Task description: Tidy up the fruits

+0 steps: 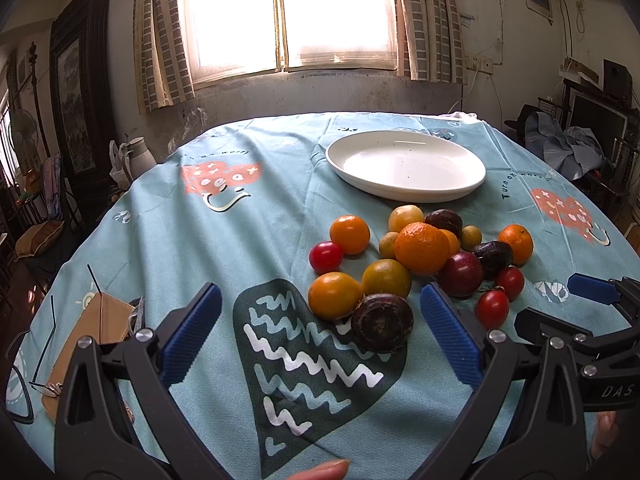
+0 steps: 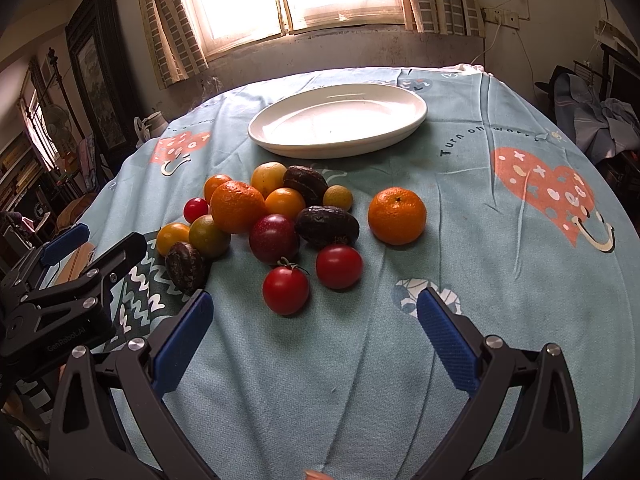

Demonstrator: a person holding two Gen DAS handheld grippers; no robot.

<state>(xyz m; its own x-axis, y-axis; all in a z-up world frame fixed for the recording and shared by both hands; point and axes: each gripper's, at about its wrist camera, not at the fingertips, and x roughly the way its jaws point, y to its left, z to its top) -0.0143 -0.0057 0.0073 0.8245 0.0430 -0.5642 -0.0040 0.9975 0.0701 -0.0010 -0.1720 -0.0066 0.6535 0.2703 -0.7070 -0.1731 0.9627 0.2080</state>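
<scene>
A pile of fruit lies on the blue tablecloth: oranges (image 1: 422, 247) (image 2: 397, 215), red tomatoes (image 2: 285, 290) (image 1: 492, 309), dark passion fruits (image 1: 382, 322) (image 2: 327, 227), a plum (image 2: 274, 238) and yellow fruits (image 1: 335, 295). An empty white oval plate (image 1: 404, 166) (image 2: 338, 120) stands behind the pile. My left gripper (image 1: 320, 336) is open and empty, just in front of the nearest passion fruit. My right gripper (image 2: 314, 338) is open and empty, just in front of the two tomatoes. Each gripper shows at the edge of the other's view.
Eyeglasses (image 1: 44, 364) and a brown flat item (image 1: 90, 336) lie at the table's left edge. A wall with a window is behind the table. Furniture stands on both sides of the room.
</scene>
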